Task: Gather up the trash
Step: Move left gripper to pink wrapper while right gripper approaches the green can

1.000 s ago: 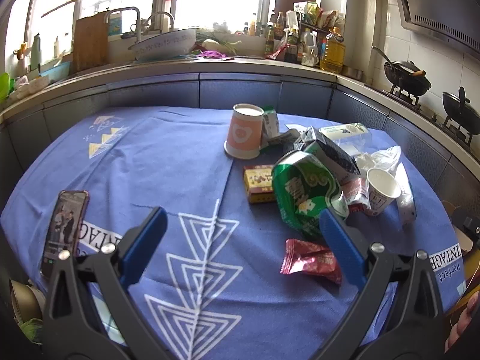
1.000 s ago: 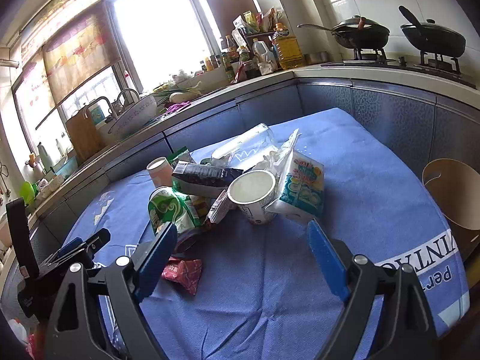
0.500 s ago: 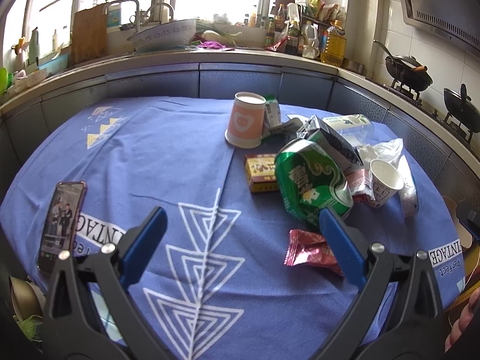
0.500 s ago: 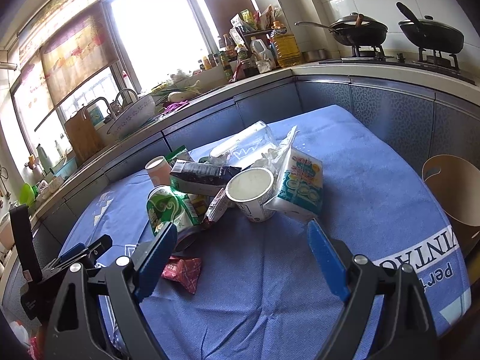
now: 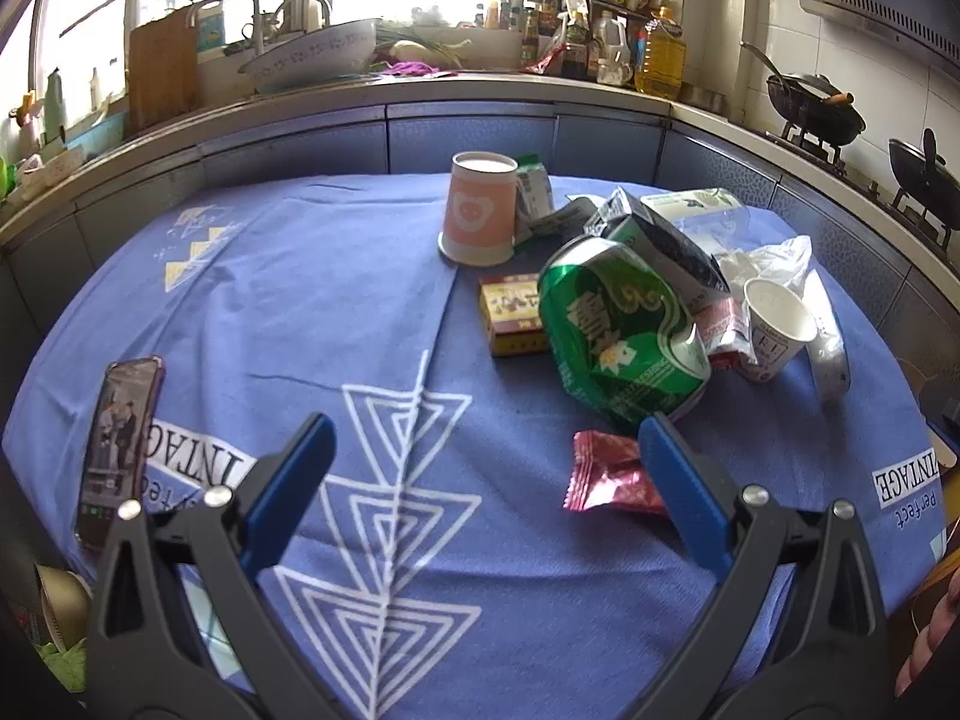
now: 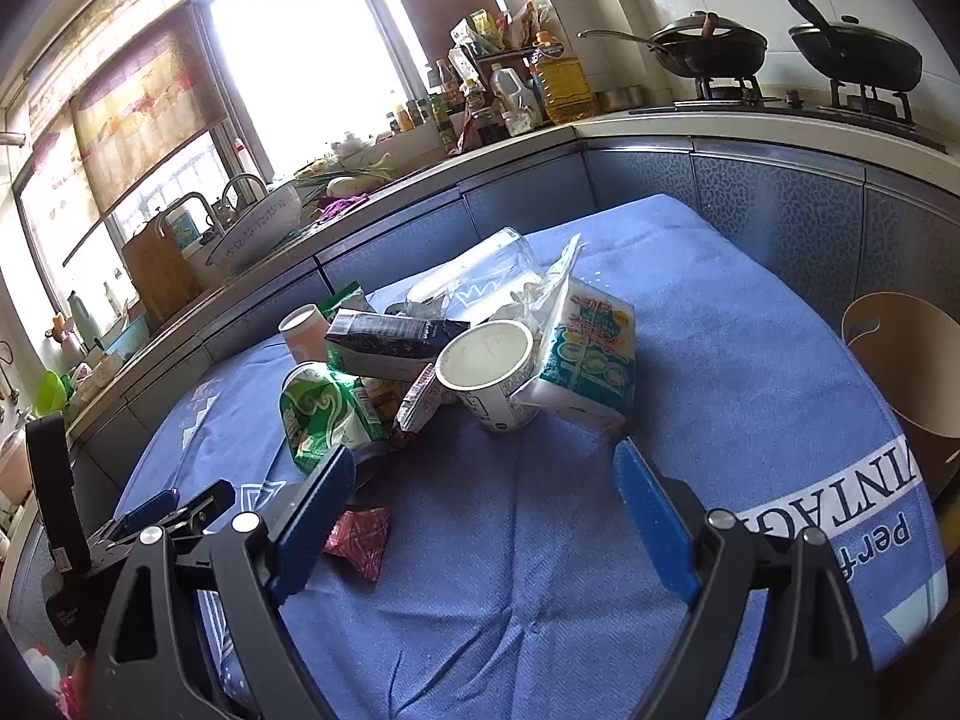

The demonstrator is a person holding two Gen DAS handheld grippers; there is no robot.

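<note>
On the blue surface (image 5: 336, 300) the trash lies heaped at one o'clock of the left tongs (image 5: 480, 444), which have edged closer over the last second; both those and the right tongs (image 6: 480, 474) gape apart, empty. Nothing is collected yet. The cloth reads "VINTAGE" and "Perfect"; the can (image 5: 618, 324) bears Chinese lettering, illegible

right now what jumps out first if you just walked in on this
A heap of trash on the blue tablecloth: a crushed green can in front, a white paper cup on its side, an upside-down pink cup behind. A red wrapper lies alone, nearest the left gripper. Both grippers' jaws are open and empty.
</note>
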